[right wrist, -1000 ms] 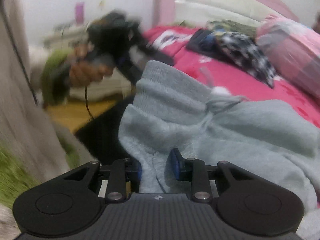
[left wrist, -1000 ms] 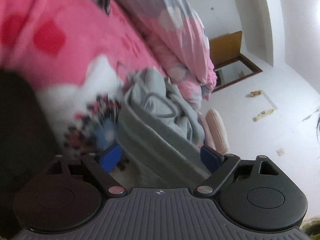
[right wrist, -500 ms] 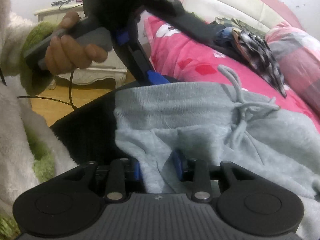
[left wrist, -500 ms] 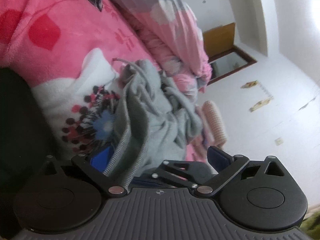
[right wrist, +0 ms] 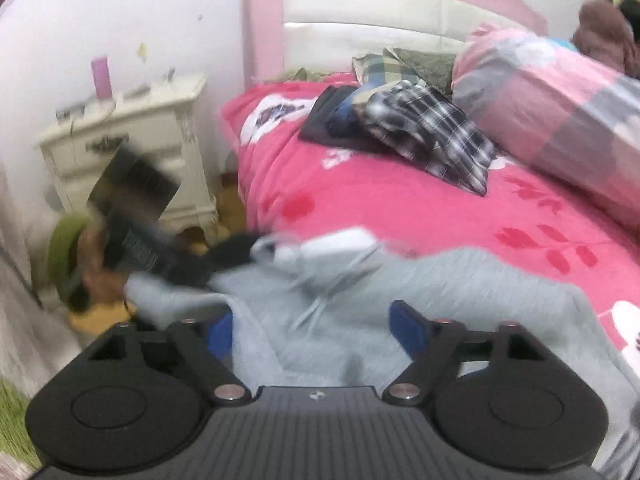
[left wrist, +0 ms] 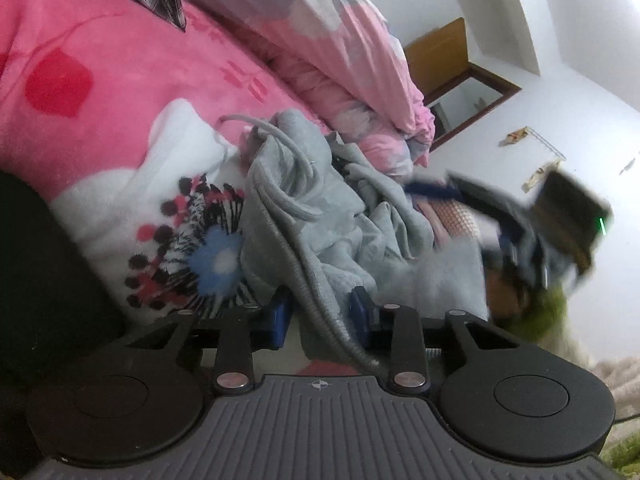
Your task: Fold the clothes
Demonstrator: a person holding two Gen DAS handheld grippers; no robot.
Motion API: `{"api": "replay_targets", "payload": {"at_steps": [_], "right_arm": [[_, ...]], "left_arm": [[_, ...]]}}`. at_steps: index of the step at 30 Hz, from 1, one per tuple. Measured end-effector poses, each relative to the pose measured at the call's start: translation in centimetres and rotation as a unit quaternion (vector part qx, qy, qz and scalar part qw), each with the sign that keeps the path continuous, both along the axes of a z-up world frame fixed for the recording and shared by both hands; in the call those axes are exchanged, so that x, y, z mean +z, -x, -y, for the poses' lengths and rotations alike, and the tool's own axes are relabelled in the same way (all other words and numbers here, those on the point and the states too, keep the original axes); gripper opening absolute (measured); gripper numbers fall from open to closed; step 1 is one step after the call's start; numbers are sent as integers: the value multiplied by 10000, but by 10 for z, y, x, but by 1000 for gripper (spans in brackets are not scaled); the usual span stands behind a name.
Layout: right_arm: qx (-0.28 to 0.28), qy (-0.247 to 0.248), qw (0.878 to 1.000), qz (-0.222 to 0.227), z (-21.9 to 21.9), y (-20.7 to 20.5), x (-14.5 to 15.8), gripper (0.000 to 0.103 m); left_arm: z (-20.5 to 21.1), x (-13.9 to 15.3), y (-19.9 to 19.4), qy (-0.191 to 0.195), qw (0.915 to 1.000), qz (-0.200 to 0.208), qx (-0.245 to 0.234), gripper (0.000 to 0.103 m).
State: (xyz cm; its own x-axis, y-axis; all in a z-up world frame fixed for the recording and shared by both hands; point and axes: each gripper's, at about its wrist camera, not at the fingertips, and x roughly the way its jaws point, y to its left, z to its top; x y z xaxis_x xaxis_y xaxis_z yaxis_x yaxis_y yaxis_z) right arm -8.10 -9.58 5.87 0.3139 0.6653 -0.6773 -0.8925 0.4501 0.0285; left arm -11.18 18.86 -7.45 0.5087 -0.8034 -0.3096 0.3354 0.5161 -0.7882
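Observation:
Grey sweatpants (left wrist: 340,208) with a drawstring lie bunched on the pink bed cover (left wrist: 100,80). My left gripper (left wrist: 320,314) is closing, and its blue pads press on the ribbed waistband that runs between them. In the right wrist view the sweatpants (right wrist: 460,288) spread across the bed below my right gripper (right wrist: 320,328). Its jaws are opening and stand wide, clear of the cloth. A blurred hand with a green sleeve (right wrist: 68,248) holds the left gripper at the waistband's left end.
A rolled pink and grey quilt (right wrist: 560,112) lies along the far side of the bed. A pile of plaid and dark clothes (right wrist: 432,128) sits near the headboard (right wrist: 360,12). A white nightstand (right wrist: 132,148) stands to the left of the bed. Dark cloth (left wrist: 40,280) lies at the bed's near edge.
The left jaws went from wide to closed on the waistband. The right jaws let go of the grey cloth and spread, and the right gripper rose and drew back.

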Motion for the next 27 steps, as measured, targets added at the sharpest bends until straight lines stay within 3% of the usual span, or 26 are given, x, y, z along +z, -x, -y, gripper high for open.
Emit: {"api": "replay_targets", "payload": {"at_steps": [4, 6, 9, 12, 14, 15, 18, 21, 22, 24, 26, 27], "right_arm": [[216, 201, 9946, -993, -23, -42, 0, 86], [708, 625, 9921, -822, -40, -23, -7, 86], [1494, 1509, 9739, -796, -55, 25, -30, 86], [2023, 1863, 9578, -843, -53, 56, -30, 86], [2056, 1574, 9623, -834, -46, 50, -10, 86], [1981, 1398, 9668, -810, -44, 42, 1, 87], [1099, 735, 9901, -467, -39, -16, 24, 95], [-289, 405, 9976, -483, -45, -93, 19, 97], [-878, 389, 9924, -767, -48, -124, 8, 97], [-1811, 428, 9701, -1561, -47, -176, -20, 93], [-2403, 489, 9451, -2161, -43, -209, -48, 88], [-2457, 546, 9406, -2276, -41, -210, -56, 80]], "left_arm": [[-4, -4, -2, -12, 9996, -254, 110, 40], [-5, -6, -2, 22, 9994, -318, 99, 51], [-5, -15, -4, 137, 9986, -499, -74, 59], [2, -21, -5, -38, 9984, -512, -223, 59], [6, -21, -4, -192, 9986, -422, -233, 54], [9, -21, -4, -253, 9987, -374, -231, 46], [12, -18, 0, -348, 9988, -319, -149, 35], [16, -12, 7, -593, 9981, -164, -51, 29], [17, -9, 9, -697, 9975, -86, -23, 28], [21, -4, 15, -883, 9961, 78, 32, 23], [24, 0, 19, -1027, 9945, 216, 66, 20], [25, 1, 20, -1085, 9937, 277, 65, 19]]}}
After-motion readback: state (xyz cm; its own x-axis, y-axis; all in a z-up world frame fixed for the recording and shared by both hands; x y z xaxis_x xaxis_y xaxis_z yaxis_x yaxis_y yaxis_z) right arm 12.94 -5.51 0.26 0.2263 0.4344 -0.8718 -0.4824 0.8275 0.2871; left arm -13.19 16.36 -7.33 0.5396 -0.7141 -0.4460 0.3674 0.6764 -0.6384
